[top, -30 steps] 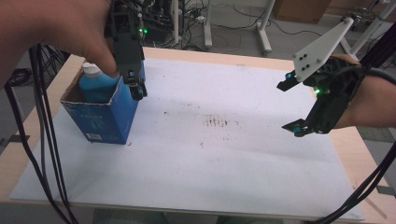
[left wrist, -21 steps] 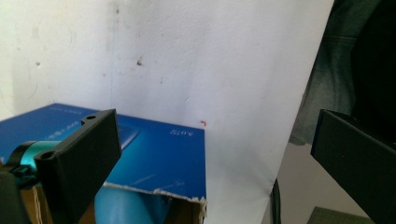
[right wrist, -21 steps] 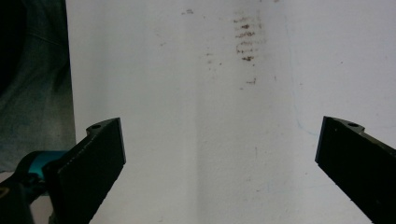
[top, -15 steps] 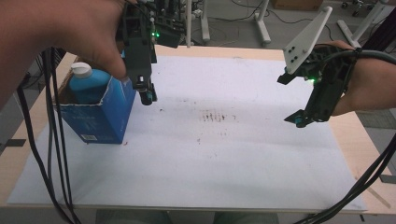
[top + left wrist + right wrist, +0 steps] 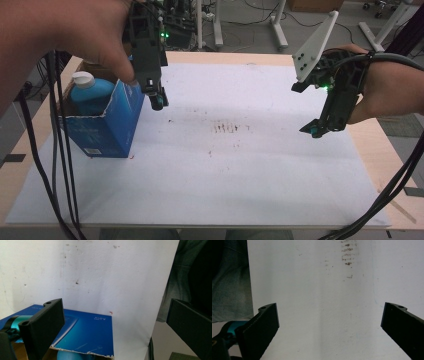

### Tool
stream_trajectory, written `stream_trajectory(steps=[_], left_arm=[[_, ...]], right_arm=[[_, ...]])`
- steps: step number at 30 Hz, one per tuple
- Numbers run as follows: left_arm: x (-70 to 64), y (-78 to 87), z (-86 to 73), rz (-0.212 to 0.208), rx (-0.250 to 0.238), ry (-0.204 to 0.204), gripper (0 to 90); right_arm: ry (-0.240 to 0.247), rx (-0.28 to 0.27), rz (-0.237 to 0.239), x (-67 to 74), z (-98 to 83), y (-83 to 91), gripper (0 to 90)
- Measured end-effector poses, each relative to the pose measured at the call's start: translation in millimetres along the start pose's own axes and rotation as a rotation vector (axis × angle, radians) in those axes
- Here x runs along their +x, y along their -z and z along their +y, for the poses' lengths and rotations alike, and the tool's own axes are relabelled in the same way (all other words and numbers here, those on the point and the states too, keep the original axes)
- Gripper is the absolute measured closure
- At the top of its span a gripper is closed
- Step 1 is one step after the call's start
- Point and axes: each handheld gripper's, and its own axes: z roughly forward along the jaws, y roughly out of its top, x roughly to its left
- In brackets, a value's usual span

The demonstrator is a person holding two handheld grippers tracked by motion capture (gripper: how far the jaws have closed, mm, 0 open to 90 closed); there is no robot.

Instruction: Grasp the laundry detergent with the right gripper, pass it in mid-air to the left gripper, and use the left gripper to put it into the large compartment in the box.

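An open blue carton stands at the left of the white sheet, with a blue bottle with a white cap inside it. My left gripper hangs just right of the carton's top right corner, pointing down. In the left gripper view its jaws stand wide apart with nothing between them, above the carton's wall and torn rim. My right gripper hovers open over the sheet's right side. The right gripper view has bare sheet between its jaws.
Brown stains mark the sheet's middle. The wooden table shows past the sheet's edges. Black cables hang down at the left, in front of the carton. Grey cable trails from the right hand. Stand legs and floor lie beyond the far edge.
My left gripper has slid a little to the right, off the carton's top corner, and now hangs beside it. The right gripper has barely shifted and stays open.
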Motion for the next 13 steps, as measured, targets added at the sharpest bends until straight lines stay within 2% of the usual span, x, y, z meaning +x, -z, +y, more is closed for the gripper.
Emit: stream_trajectory(steps=[9, 13], left_arm=[[1.6, -2.7, 0.7, 0.008, 0.001, 0.002, 1.6], [1.2, -3.2, 0.5, 0.010, 0.005, 0.002, 1.6]], right_arm=[[0.003, 0.000, 0.005, -4.2, 1.9, -1.9, 0.7], [-0.020, 0.022, -0.007, -4.0, -1.7, -2.0, 0.7]])
